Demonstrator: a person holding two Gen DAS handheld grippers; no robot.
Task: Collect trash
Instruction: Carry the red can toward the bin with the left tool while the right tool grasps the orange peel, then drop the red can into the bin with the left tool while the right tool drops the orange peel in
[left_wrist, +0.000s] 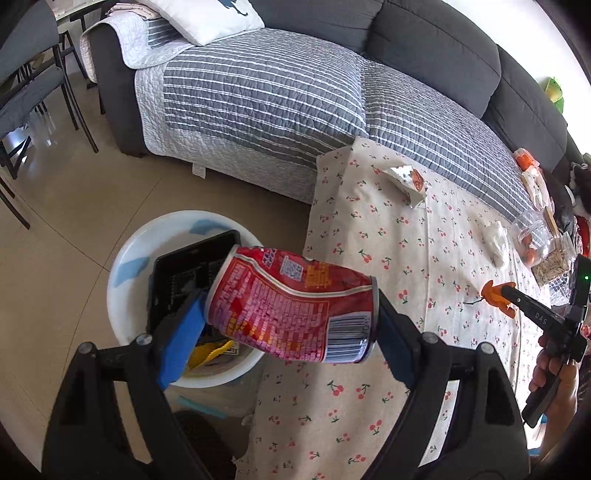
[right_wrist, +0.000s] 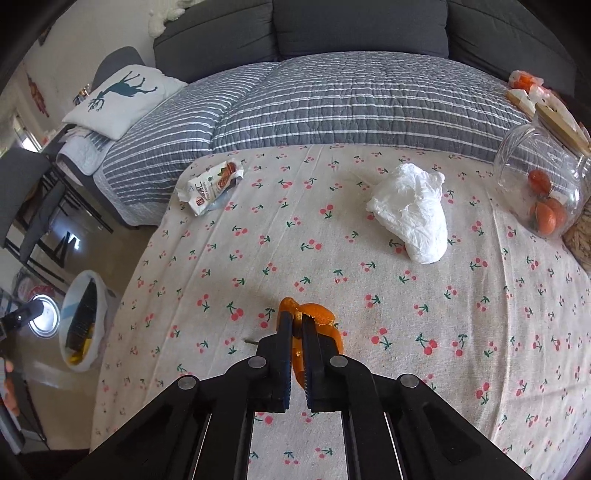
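Two claws are at work, each clamped on a piece of trash. Across the left claw (left_wrist: 291, 314) lies a dented red can (left_wrist: 291, 306), pressed end to end between the blue pads (left_wrist: 184, 332) and hanging in the air; just beyond and below its left end stands a white bin (left_wrist: 129, 258) on the floor, with a black tray (left_wrist: 184, 269) and something yellow inside. To that claw's right spreads the counter (left_wrist: 388, 229) under a cherry-print cloth, and further right a hand (left_wrist: 554, 373) holds the right claw (left_wrist: 498, 295). The right claw (right_wrist: 299, 325) has its jaws drawn together on a strip of orange peel (right_wrist: 317, 314), which curls out past the fingertips just above the cloth (right_wrist: 332, 258). Ahead and to its right rests a crumpled white tissue (right_wrist: 410, 214); ahead and to its left a snack wrapper (right_wrist: 210, 184) sits near the counter's far edge. Far right, a clear jar (right_wrist: 539, 184) lies on its side with small orange fruits in it. Behind the counter runs a sofa (right_wrist: 332, 96) under a striped grey cover
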